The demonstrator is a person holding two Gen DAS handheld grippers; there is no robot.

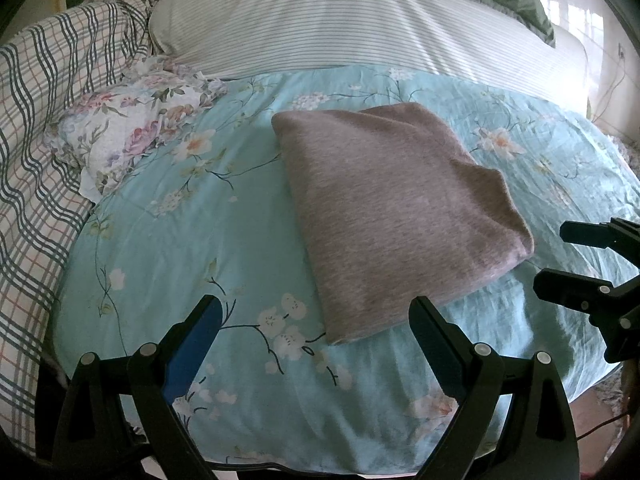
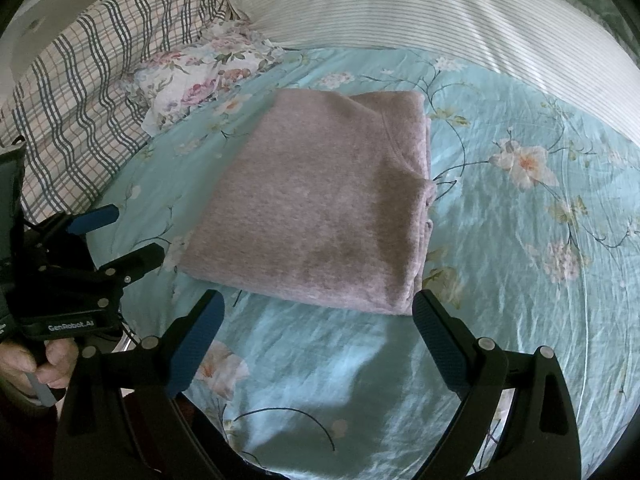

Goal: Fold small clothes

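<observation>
The left gripper hangs with jaws spread wide and empty, just short of the mauve garment, which lies folded in a neat rectangle on the bed. The right gripper is likewise wide open, holding nothing. The fold looks finished; next probably calls for setting it aside or fetching another piece.

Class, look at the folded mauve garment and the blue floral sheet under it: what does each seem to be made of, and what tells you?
Folded mauve garment: probably a soft knit such as jersey or fleece; matte, heathered, slightly fuzzy surface, thick rounded fold edges.
Blue floral sheet: likely smooth woven cotton or a blend; fine creases, faint sheen, printed blossoms.
</observation>
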